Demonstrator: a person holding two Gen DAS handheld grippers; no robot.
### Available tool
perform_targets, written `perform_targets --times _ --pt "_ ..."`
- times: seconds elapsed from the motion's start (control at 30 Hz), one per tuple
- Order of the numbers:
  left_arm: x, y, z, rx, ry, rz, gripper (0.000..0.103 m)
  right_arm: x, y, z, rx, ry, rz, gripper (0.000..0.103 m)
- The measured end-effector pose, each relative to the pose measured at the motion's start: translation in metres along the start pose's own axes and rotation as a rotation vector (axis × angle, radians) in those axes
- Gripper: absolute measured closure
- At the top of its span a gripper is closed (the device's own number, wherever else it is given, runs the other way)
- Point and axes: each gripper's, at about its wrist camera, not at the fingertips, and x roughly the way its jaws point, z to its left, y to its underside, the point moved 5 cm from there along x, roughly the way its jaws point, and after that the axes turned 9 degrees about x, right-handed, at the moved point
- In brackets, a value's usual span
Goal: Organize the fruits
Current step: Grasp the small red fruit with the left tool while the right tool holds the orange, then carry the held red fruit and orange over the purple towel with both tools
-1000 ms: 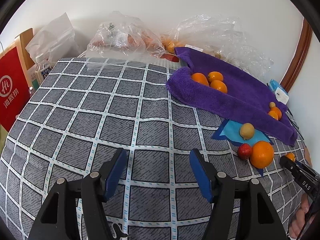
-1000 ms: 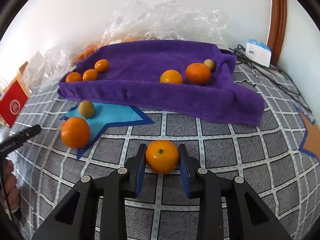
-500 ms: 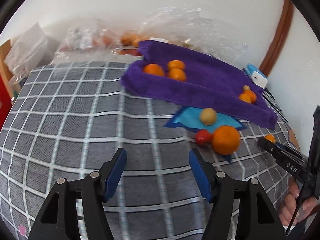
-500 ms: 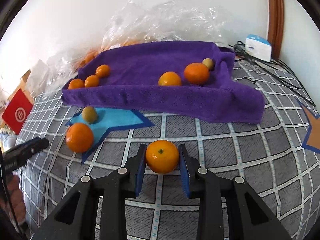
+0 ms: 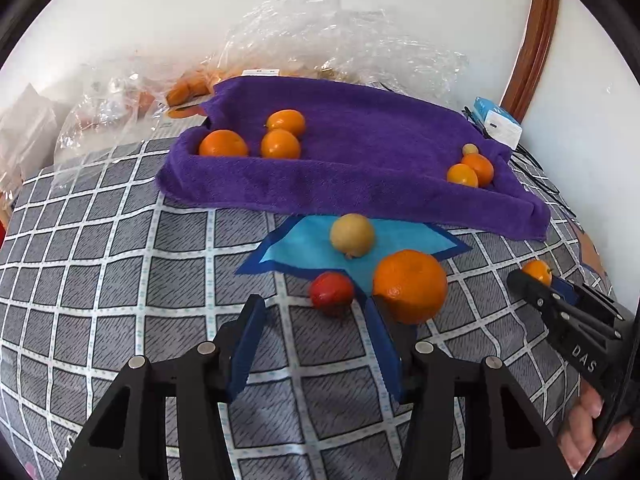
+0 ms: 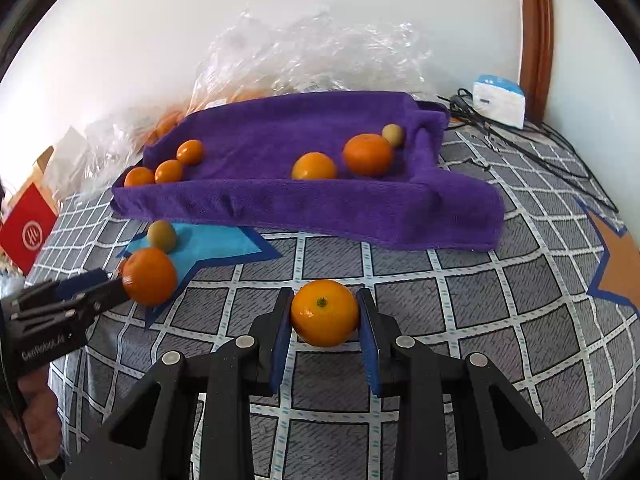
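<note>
The right gripper (image 6: 325,334) has its two fingers closed on a small orange (image 6: 324,312). It holds the fruit just above the checked cloth (image 6: 460,320), in front of the purple towel (image 6: 280,200). The towel is where the sorted fruit sits. Three little oranges (image 6: 168,170) lie at one end, and two oranges with a small yellow-green fruit lie at the other.

The left gripper (image 5: 316,344) is wide open and holds nothing. It is low over the cloth. A small red fruit (image 5: 331,289) sits just past its tips. The big orange (image 5: 410,285) is just beside its right-hand finger, and I cannot tell if they touch. A pale round fruit (image 5: 352,235) rests behind them on the blue star (image 5: 304,244).

What could go wrong? The small orange is round and smooth, so it may slip out if the fingers loosen or the hand tips. If it drops, it could roll far on the flat cloth.

The front edge of the towel is raised. If the orange comes in too low, it may bump that edge and push the towel back.

The left gripper could nudge the big orange as it closes. Then that orange may roll into the red fruit or away from the star. The red fruit looks soft, so a hard squeeze might squash it.

The two grippers are near each other and could knock together.
</note>
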Motion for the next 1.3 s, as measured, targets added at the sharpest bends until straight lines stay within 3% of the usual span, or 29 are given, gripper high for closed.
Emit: perform_targets --times 0.2,0.33,0.4,0.47,0.6,0.97,1.3 --pt "0.007 -0.004 0.0 -0.035 -0.022 0.0 0.057 -0.001 0.001 0.0 -0.005 -0.001 -0.001 0.072" --pt "0.01 -0.006 -0.003 -0.006 -0.053 -0.03 0.074 0.0 0.001 -0.002 0.007 0.003 0.002 0.072" --pt "0.01 -0.007 -0.002 -0.021 -0.021 -0.041 0.08 0.0 0.001 -0.002 0.006 0.003 -0.001 0.072" --pt "0.01 -0.006 0.002 -0.053 0.029 -0.05 0.08 0.0 0.0 -0.002 0.007 0.001 0.0 0.072" --pt "0.003 -0.004 0.011 -0.11 0.049 -0.092 0.08 0.002 0.0 -0.006 0.032 -0.017 0.009 0.072" --pt "-0.022 -0.006 0.014 -0.114 0.01 -0.215 0.08 0.0 0.001 -0.001 0.006 -0.008 -0.001 0.072" --pt "-0.026 -0.008 0.024 -0.156 -0.029 -0.244 0.08 -0.003 0.001 0.0 0.006 -0.015 -0.012 0.072"
